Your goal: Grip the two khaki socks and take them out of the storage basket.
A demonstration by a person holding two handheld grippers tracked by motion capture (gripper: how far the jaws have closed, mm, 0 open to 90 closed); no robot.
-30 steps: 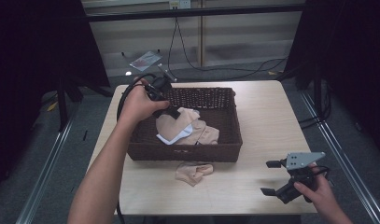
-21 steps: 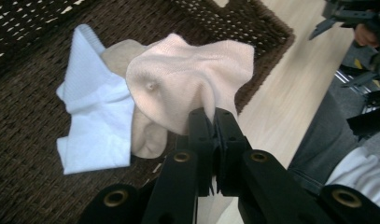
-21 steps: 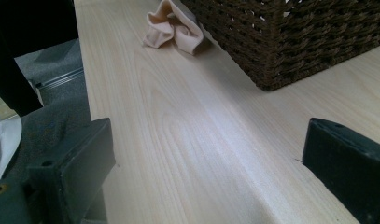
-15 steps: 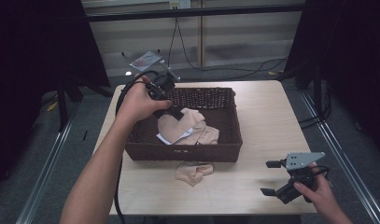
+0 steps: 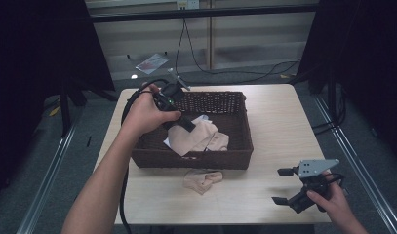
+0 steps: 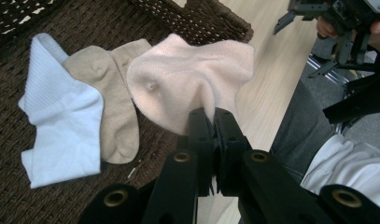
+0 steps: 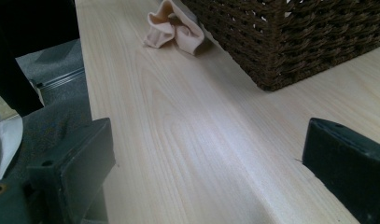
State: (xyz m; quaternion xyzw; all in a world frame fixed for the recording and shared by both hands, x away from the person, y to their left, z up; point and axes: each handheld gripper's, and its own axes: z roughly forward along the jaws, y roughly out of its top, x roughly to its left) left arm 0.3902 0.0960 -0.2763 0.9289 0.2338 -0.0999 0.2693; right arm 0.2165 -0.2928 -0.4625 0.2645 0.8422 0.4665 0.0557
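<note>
My left gripper [image 5: 188, 126] hangs over the dark wicker basket [image 5: 237, 105], shut on a peach sock [image 5: 202, 137]. In the left gripper view the jaws [image 6: 214, 114] pinch the peach sock's [image 6: 187, 77] edge and it hangs just above the basket floor. A white sock [image 6: 52, 121] and a beige sock [image 6: 114, 109] lie flat inside the basket [image 6: 19, 205]. Another peach sock [image 5: 202, 179] lies crumpled on the table in front of the basket, also seen as the peach sock [image 7: 176, 28] in the right gripper view. My right gripper [image 5: 282, 185] rests open at the table's front right.
The light wooden table [image 5: 284, 126] has bare room to the right of the basket and between the basket wall [image 7: 295, 42] and my right gripper [image 7: 208, 144]. Cables and a flat packet [image 5: 150, 62] lie on the floor behind the table.
My left hand has shifted a little and risen, and the peach sock has come up off the pile with it. The right gripper has kept still.
</note>
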